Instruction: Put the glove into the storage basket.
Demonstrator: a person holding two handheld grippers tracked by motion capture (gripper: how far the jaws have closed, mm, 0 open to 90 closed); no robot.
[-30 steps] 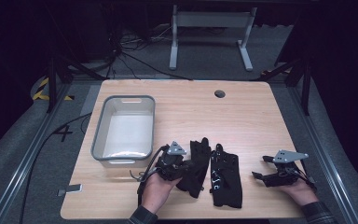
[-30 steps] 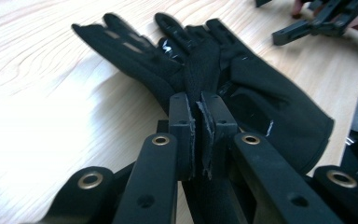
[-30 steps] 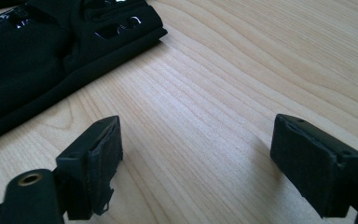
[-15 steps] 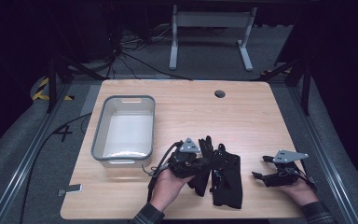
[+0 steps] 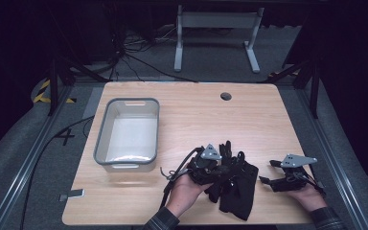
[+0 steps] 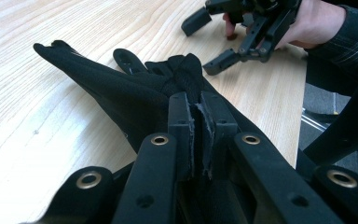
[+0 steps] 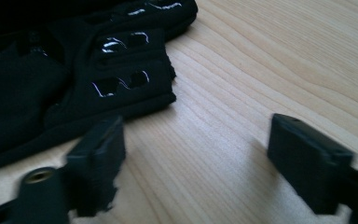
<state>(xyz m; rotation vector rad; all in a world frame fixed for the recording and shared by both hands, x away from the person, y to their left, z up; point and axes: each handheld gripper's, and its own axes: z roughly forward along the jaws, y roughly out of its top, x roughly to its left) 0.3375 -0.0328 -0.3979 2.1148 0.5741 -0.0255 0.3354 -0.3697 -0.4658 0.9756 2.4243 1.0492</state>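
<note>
Left gripper view: our left gripper [image 6: 196, 123] fingers clamped on one black glove [image 6: 135, 88]; right gripper [image 7: 196, 161] fingers apart, idle. Grey bin [image 5: 104, 135] empty, so we judge everything's left.

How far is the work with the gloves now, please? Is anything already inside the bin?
Nothing looks finished: the grey bin holds no glove. In hand: the left tongs are shut on a black glove, partly raised off the table. Left: the right tongs are open beside the other glove.
</note>
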